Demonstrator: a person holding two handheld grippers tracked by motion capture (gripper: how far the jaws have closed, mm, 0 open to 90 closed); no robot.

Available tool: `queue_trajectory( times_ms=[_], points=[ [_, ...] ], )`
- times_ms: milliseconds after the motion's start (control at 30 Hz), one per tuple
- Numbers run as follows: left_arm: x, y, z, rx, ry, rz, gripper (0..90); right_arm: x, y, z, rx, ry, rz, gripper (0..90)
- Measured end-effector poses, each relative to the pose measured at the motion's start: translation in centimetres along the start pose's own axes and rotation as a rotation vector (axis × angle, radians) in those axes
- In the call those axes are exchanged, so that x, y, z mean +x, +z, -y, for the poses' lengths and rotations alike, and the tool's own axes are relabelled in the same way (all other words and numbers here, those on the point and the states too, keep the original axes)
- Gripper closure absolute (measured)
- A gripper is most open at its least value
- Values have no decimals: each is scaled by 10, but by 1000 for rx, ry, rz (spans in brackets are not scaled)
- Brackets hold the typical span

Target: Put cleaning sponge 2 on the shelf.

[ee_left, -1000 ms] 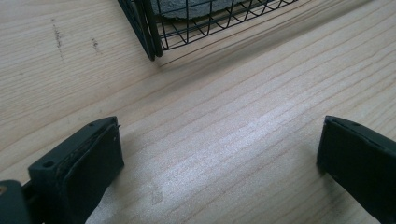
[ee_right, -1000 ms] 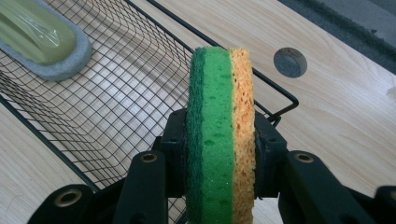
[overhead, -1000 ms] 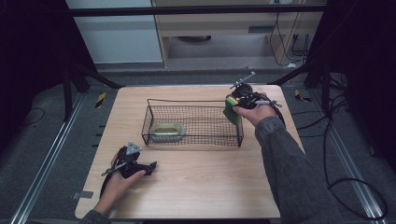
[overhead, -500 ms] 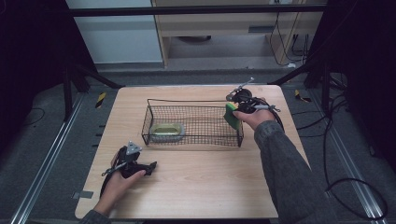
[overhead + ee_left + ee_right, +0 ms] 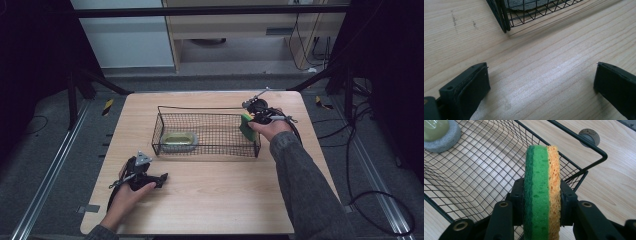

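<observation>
Grey dish cut off by top edge in left gripper view. Sponge bottom runs off the frame; wire basket cropped left.

A light wooden table stands on a grey floor with metal rails. A small round grey metal knob sits in the tabletop just outside the basket's corner. Behind the table there is a pale wooden cabinet, and black cables lie on the floor at the right.
</observation>
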State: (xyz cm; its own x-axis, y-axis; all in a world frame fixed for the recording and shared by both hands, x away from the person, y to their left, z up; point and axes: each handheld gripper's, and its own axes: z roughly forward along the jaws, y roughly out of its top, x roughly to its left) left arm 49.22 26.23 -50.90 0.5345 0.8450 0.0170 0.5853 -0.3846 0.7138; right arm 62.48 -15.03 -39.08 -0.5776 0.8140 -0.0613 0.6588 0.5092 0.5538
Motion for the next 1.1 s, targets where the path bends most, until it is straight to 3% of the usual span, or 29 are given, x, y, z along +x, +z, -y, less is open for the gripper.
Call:
queue_trajectory(
  times_ms=[667, 1100],
  points=[
    [0, 0, 0, 0, 1, 0, 0, 4, 20, 4, 35, -9, 17, 637],
    [0, 0, 0, 0, 1, 0, 0, 5, 22, 4, 35, 3, 20, 623]
  ],
)
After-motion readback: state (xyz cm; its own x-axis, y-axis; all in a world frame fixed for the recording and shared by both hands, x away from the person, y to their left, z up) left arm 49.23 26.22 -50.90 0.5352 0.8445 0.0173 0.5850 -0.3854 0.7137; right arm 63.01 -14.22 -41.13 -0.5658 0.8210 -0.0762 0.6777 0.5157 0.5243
